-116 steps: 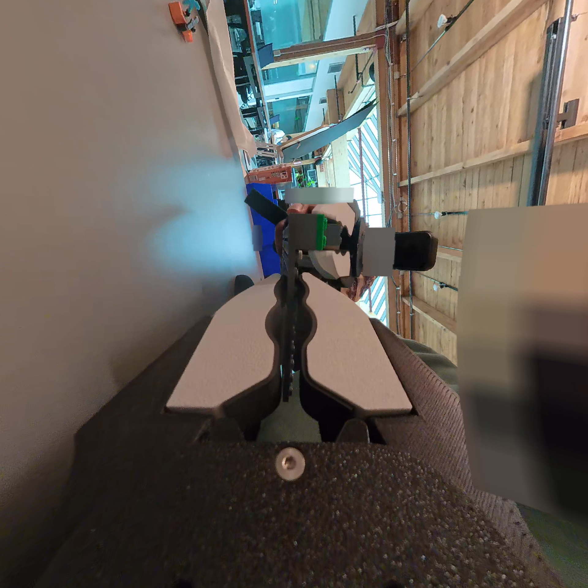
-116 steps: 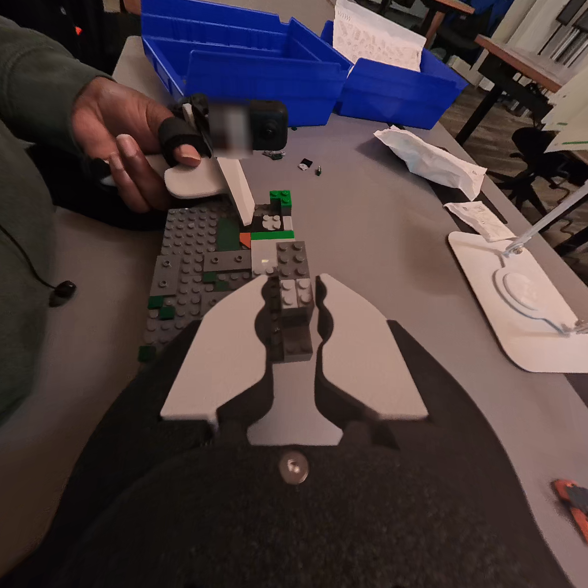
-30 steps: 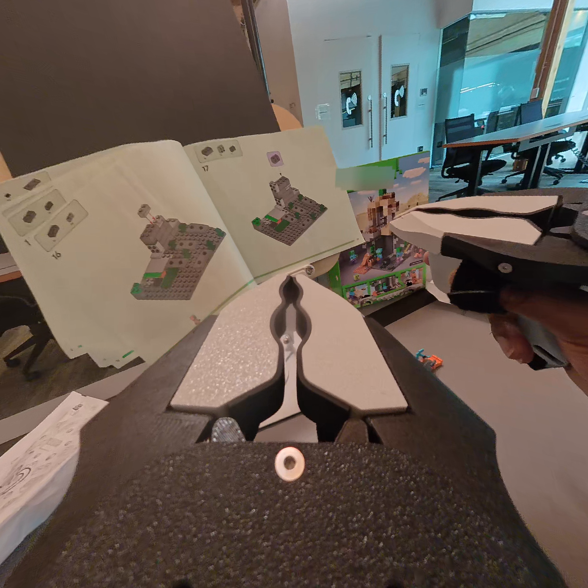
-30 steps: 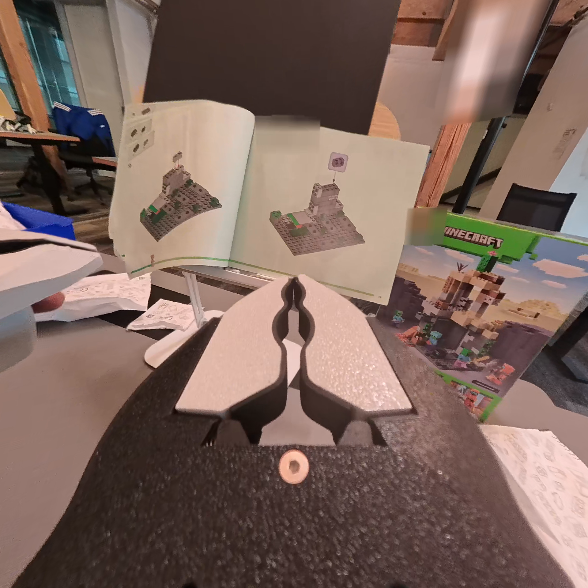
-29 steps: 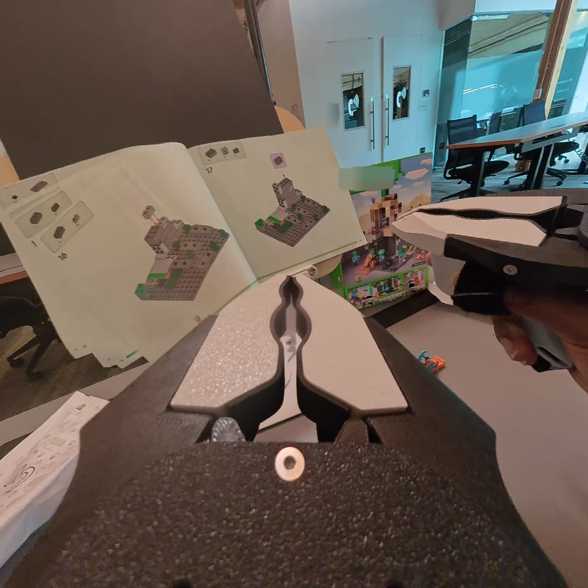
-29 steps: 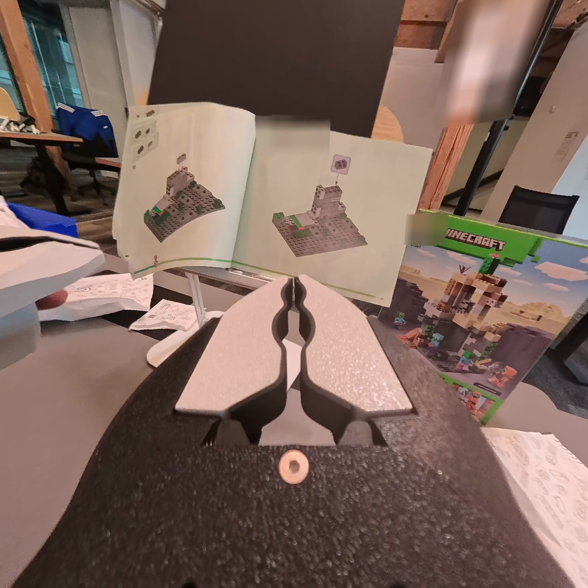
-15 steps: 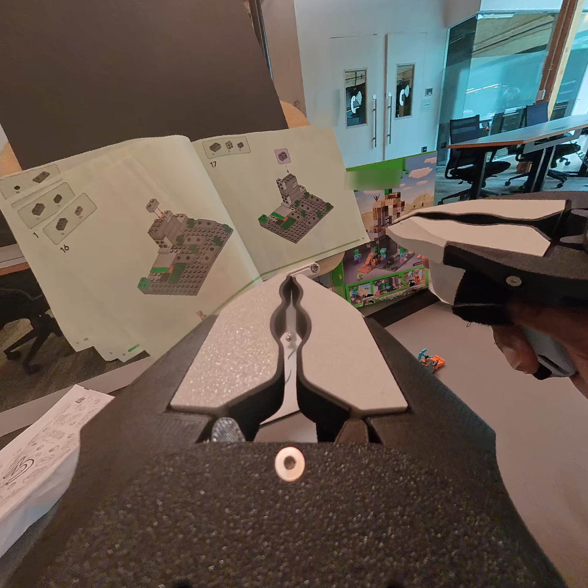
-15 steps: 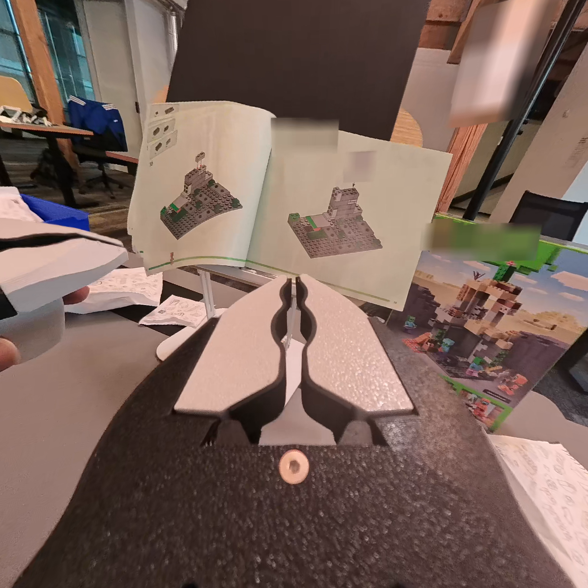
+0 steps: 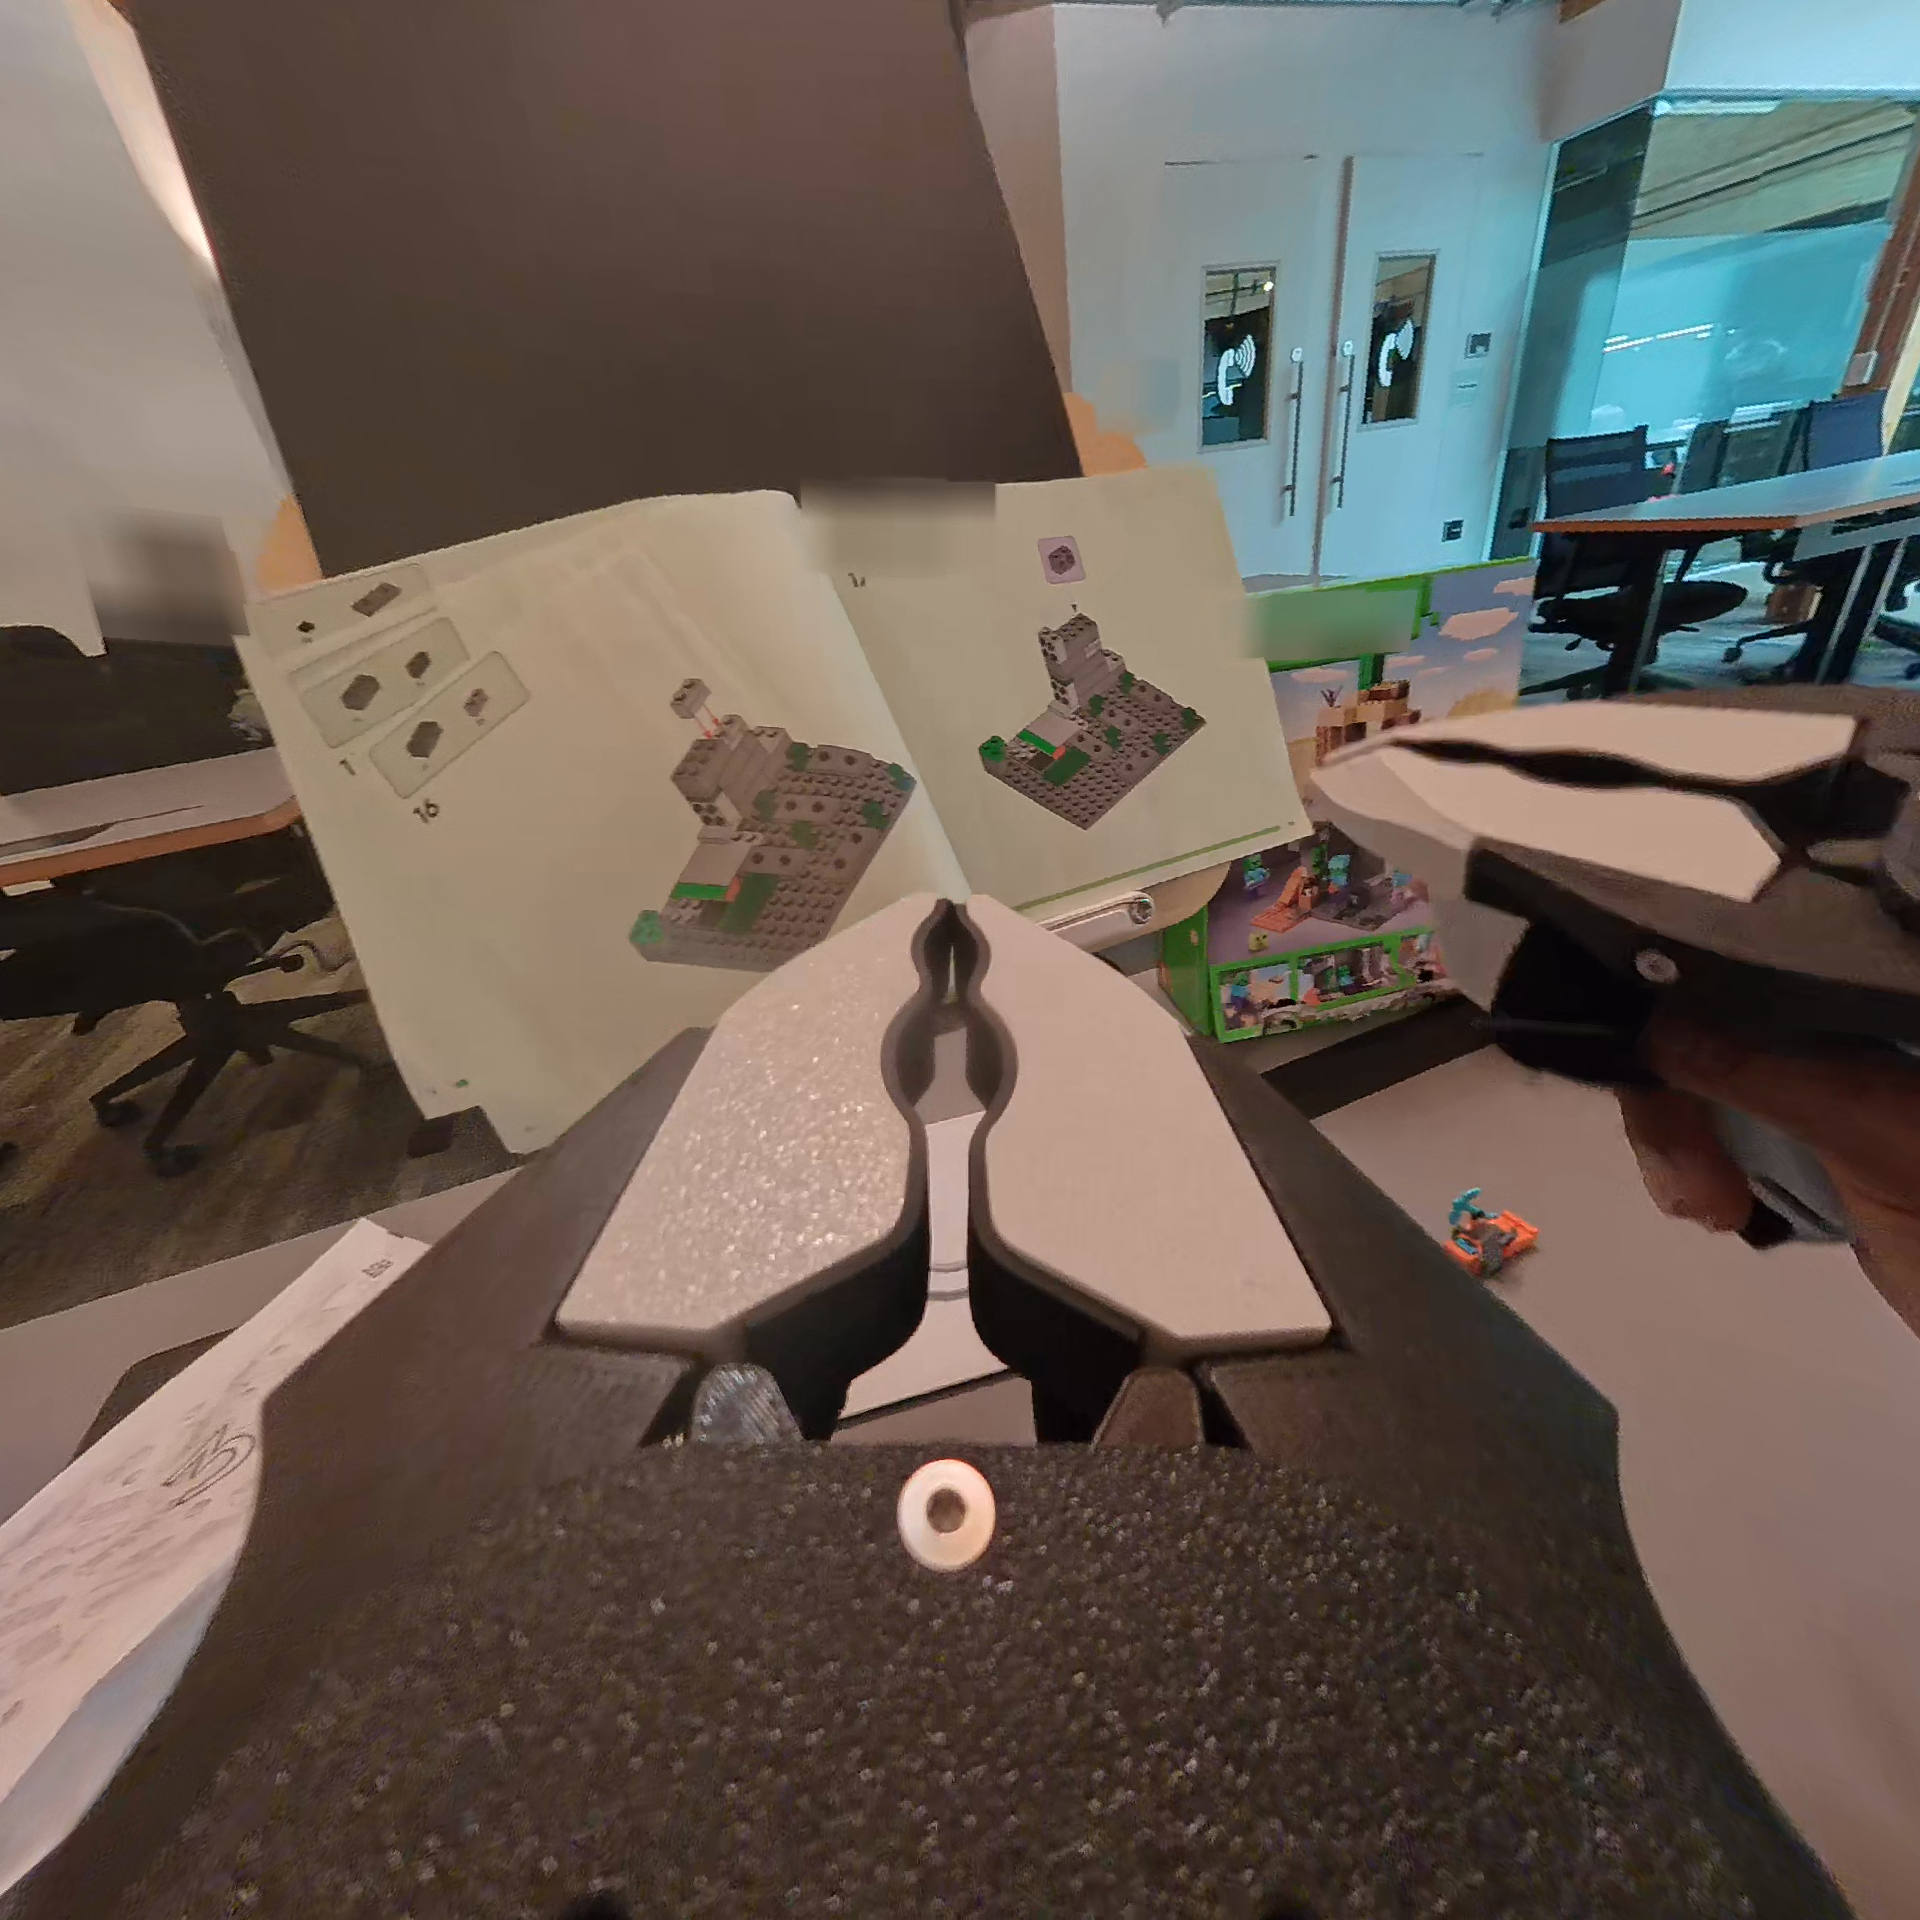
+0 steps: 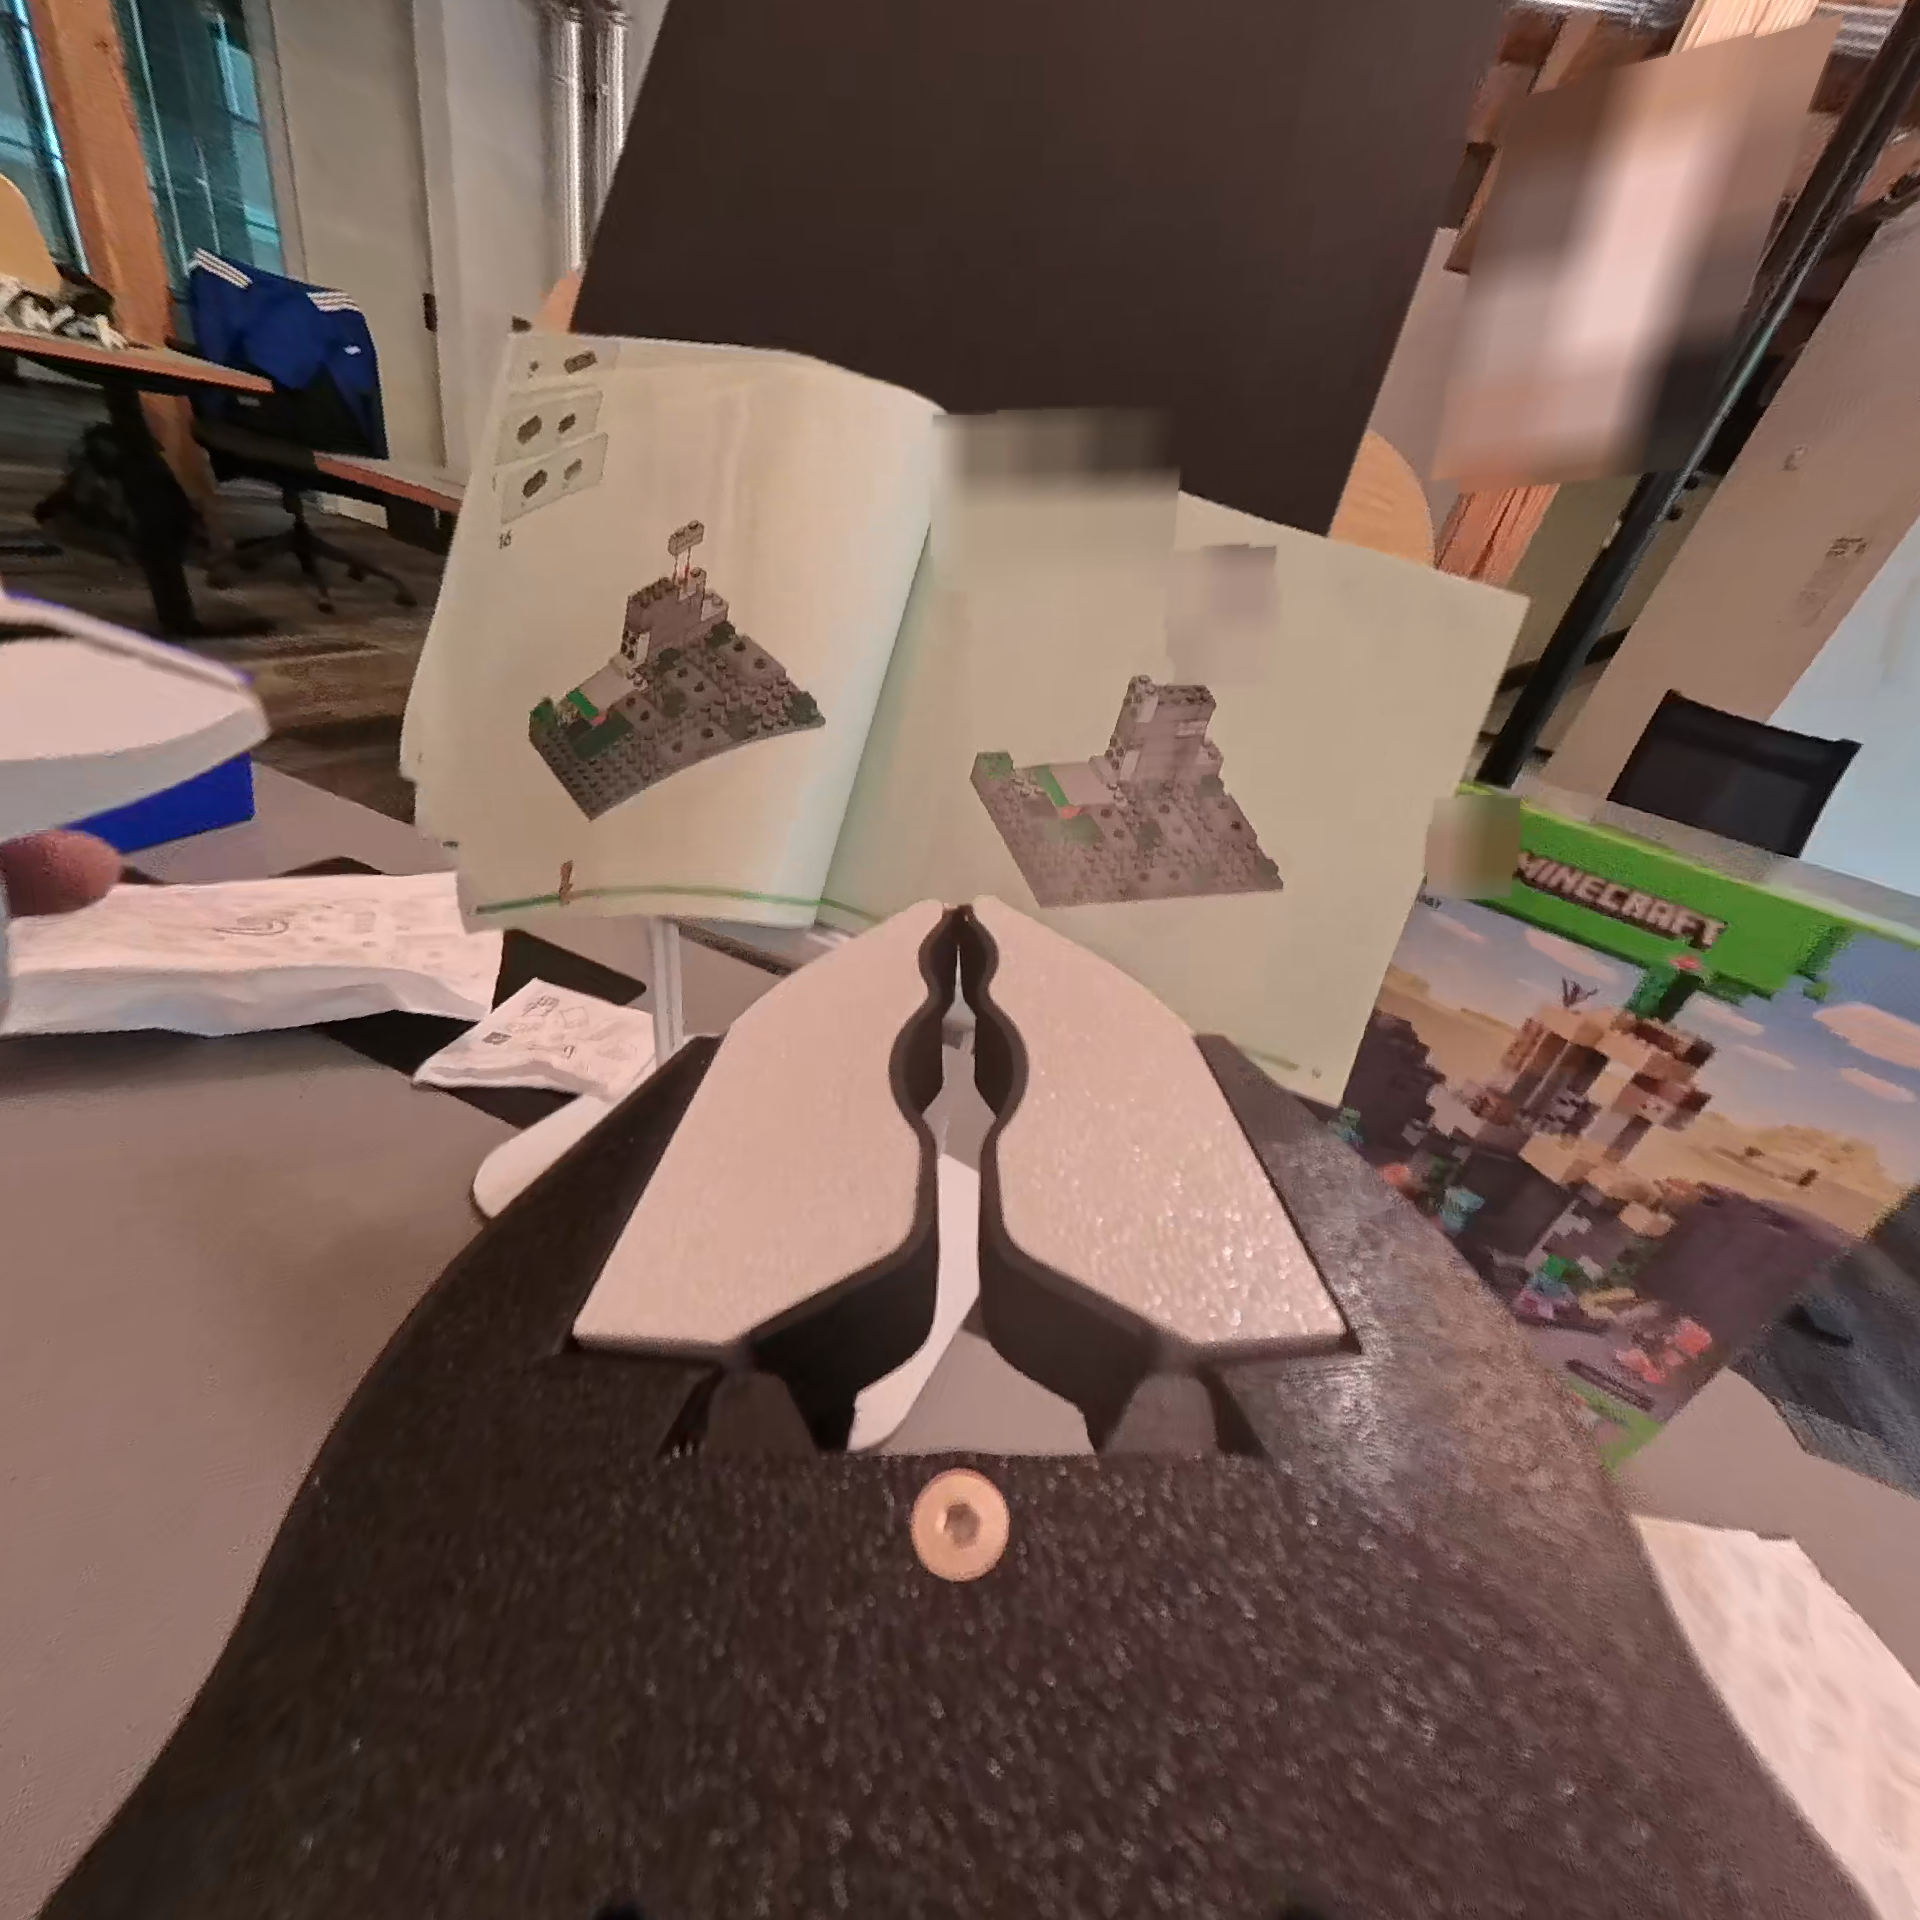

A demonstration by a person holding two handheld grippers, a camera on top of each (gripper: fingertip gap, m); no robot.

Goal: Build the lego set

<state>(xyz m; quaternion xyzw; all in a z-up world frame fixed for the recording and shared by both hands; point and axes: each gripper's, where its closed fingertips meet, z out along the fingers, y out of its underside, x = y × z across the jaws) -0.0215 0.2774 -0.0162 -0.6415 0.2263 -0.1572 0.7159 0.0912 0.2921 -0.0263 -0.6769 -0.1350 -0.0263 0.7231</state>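
An open instruction booklet [image 9: 748,748] stands on a white stand, facing me; it also shows in the right wrist view [image 10: 935,707]. The green lego box [image 9: 1340,883] stands to its right, seen closer in the right wrist view [image 10: 1621,1122]. My left gripper [image 9: 958,914] is shut and empty, raised in front of the booklet. My right gripper [image 10: 961,914] is shut and empty, also raised toward the booklet. The right gripper also appears at the right of the left wrist view [image 9: 1340,779], held in a hand. A small orange and teal lego piece [image 9: 1491,1236] lies on the grey table.
White paper bags [image 10: 239,956] lie on the table at the left, one also at the lower left of the left wrist view [image 9: 125,1538]. Another paper sheet [image 10: 1808,1704] lies at the right. The stand's white base [image 10: 540,1153] sits on the grey table [image 10: 208,1299]. Office chairs and desks stand behind. My hands' fingertips stand some 12 centimetres from each other.
Both grippers have swung slightly so the booklet shifted right in both views. Both stay shut. Nothing on the table has moved.
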